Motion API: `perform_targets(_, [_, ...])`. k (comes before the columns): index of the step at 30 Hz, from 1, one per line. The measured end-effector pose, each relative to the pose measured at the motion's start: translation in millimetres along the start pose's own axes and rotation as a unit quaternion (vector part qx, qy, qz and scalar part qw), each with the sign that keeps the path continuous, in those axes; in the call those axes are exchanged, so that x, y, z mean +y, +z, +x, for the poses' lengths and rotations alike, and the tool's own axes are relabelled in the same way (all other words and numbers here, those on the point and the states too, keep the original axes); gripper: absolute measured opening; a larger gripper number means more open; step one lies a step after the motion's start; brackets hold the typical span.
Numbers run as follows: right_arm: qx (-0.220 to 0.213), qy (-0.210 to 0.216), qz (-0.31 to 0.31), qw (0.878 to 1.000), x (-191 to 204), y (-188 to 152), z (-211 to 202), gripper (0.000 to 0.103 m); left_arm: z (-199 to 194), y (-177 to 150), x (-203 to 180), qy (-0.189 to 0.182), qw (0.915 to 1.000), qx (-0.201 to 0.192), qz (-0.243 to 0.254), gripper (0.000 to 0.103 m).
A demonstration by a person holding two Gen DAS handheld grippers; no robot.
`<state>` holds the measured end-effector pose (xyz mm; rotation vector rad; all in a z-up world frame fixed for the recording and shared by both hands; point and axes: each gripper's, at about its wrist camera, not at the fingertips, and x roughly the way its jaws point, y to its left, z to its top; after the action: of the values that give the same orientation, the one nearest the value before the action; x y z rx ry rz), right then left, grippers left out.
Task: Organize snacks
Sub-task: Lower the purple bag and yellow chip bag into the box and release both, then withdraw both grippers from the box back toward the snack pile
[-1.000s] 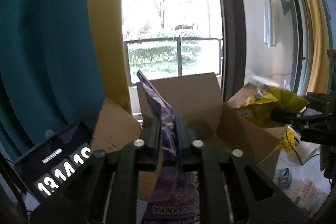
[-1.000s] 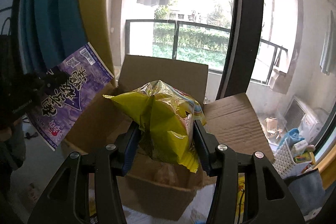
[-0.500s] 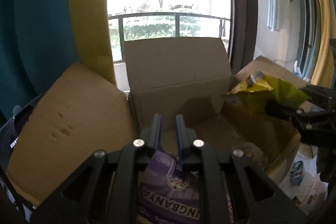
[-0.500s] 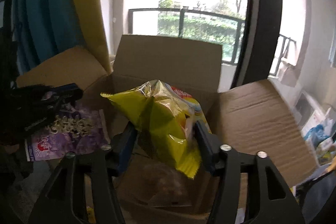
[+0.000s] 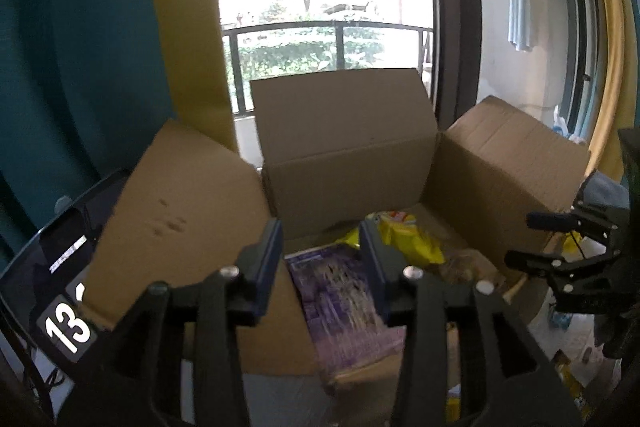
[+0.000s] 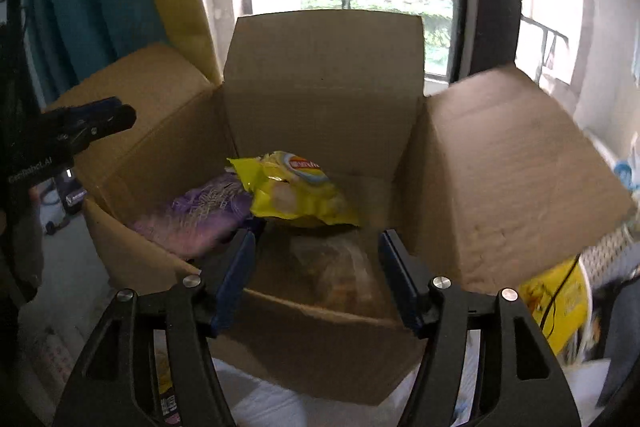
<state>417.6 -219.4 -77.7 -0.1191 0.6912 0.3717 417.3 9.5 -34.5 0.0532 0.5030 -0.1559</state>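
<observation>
Snacks lie below and ahead of both grippers inside the cardboard box (image 6: 320,75): purple bag (image 5: 340,291) under the left gripper (image 5: 322,263), its jaws just parted and empty, yellow chip bag (image 6: 296,191) beyond the right gripper (image 6: 318,259), jaws just spread wide.

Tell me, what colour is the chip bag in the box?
Yellow. The chip bag lies in the cardboard box; it shows best in the right wrist view.

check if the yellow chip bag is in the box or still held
In the box: the yellow chip bag lies inside the cardboard box, clear of the right gripper fingers.
</observation>
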Motion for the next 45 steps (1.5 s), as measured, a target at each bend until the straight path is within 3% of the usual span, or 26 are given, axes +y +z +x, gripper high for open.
perform_targets(6, [-0.007,-0.006,0.043,0.999,-1,-11,-6,0.067,-22,-6,6,-0.002,0.9999,-0.007,-0.014,0.042])
perform_targets(12, [-0.017,-0.027,0.039,0.999,8,-8,-12,0.067,-41,-14,15,0.001,0.9995,-0.010,-0.029,0.042])
perform_targets(22, [-0.024,-0.021,0.025,0.999,27,-16,-47,0.067,-77,-27,19,-0.005,0.9988,-0.025,-0.041,0.046])
perform_targets(36, [-0.048,-0.020,0.010,0.999,52,-37,-104,0.067,-119,-58,6,-0.039,0.9981,-0.022,-0.042,0.048])
perform_targets(39, [-0.052,-0.024,0.011,0.998,53,-42,-117,0.067,-126,-69,1,-0.045,0.9979,-0.017,-0.044,0.051])
perform_targets(42, [-0.055,-0.024,0.012,0.998,55,-51,-129,0.067,-132,-80,-6,-0.057,0.9971,-0.008,-0.049,0.064])
perform_targets(45, [-0.057,-0.026,0.013,0.998,56,-59,-137,0.067,-137,-91,-15,-0.067,0.9969,0.000,-0.042,0.066])
